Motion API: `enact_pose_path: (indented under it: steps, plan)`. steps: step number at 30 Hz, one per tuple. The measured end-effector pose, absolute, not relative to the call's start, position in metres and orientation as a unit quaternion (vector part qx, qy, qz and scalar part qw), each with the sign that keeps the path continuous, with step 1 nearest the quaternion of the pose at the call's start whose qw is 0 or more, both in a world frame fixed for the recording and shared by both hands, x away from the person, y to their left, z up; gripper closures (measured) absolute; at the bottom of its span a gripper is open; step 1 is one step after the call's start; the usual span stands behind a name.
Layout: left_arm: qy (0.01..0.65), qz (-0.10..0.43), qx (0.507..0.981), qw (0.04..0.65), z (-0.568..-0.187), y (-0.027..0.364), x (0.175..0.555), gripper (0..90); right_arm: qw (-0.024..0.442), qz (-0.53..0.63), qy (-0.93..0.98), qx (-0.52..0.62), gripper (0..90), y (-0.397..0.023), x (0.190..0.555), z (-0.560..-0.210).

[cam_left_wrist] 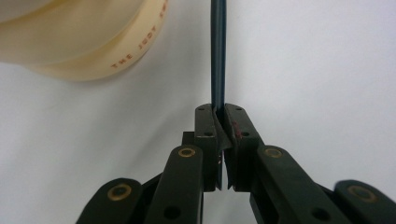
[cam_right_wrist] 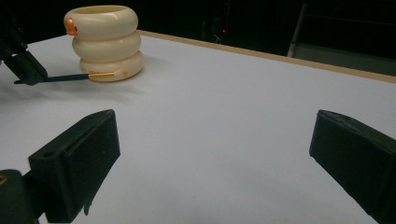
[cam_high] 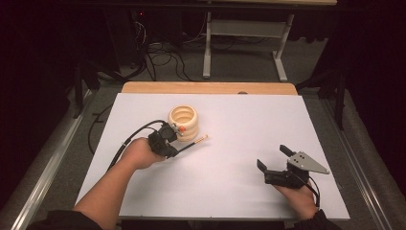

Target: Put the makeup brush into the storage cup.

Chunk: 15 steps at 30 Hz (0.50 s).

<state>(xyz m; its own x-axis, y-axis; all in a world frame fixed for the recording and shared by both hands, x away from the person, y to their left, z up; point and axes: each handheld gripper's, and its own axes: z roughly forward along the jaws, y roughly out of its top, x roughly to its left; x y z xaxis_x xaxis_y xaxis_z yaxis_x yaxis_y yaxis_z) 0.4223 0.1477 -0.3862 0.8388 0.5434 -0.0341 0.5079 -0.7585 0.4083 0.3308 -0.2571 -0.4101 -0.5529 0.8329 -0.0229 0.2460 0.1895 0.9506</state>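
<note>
I am holding a thin dark brush (cam_high: 190,143) in the left gripper (cam_left_wrist: 219,140), whose jaws are pressed together on the handle near its back end. The rest of the shaft is sticking out to the right, low over the white table (cam_high: 239,124), with its gold ferrule and pale tip just right of the cream ringed pot (cam_high: 184,122). That pot is standing upright on the far left part of the sheet, with a small orange piece (cam_right_wrist: 70,26) on its rim; the left gripper is sitting just near and left of it. From the right gripper view the brush tip (cam_right_wrist: 122,73) is lying in line with the pot's lowest ring, though I cannot tell whether it is touching.

The right gripper (cam_high: 274,163) is resting near the right edge on the near side, its jaws spread wide and holding nothing, well apart from the pot.

My worry is the grip: I am pinching a slim round handle far from its tip, so any knock against the pot wall could pivot the brush between the pads or slide it out. Lifting it toward the opening, I am judging that the long free end could catch the rim and tip the pot, since nothing is steadying it.
</note>
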Motion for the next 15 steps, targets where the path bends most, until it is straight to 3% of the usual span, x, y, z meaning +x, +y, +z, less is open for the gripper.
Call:
enact_pose_path:
  steps: [15]
  plan:
    - [0.313,0.049,0.911,0.265,-0.396,0.168,0.406,84.9,0.286,0.510,0.719,0.376,2.9,-0.256,0.331,-0.411]
